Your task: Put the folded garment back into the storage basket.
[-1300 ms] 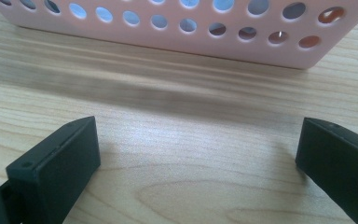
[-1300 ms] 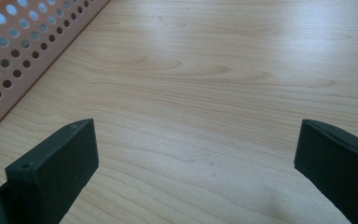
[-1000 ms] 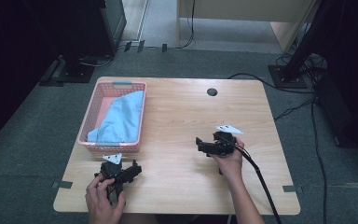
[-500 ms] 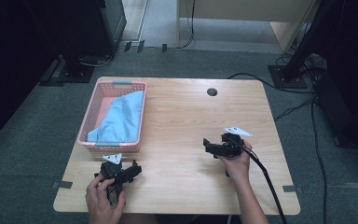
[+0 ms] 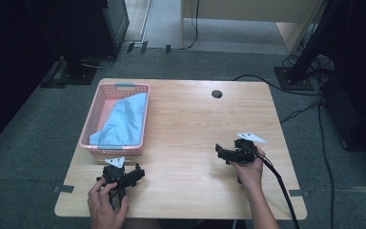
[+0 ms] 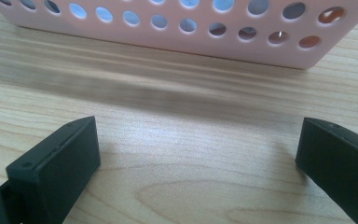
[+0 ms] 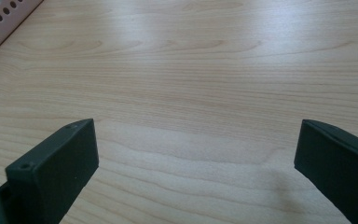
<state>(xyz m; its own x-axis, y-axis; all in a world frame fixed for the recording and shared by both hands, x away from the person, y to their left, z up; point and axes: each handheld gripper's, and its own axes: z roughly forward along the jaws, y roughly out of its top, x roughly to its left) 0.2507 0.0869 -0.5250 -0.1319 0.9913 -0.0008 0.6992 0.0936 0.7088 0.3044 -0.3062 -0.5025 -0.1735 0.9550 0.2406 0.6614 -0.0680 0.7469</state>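
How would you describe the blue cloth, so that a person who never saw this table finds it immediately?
Start at the light wooden table and look to its far left part, where a pink perforated plastic basket stands. The light blue folded cloth lies inside that basket, toward its right side. It is the single soft, blue thing; everything else on the table is hard, black or pink.

Wooden table, grey carpet, cables

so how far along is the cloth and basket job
Looks done: the blue cloth lies inside the pink basket. In hand: nothing; the left hand-held gripper and right hand-held gripper both sit open over bare table. Nothing else lies on it, so little seems left.
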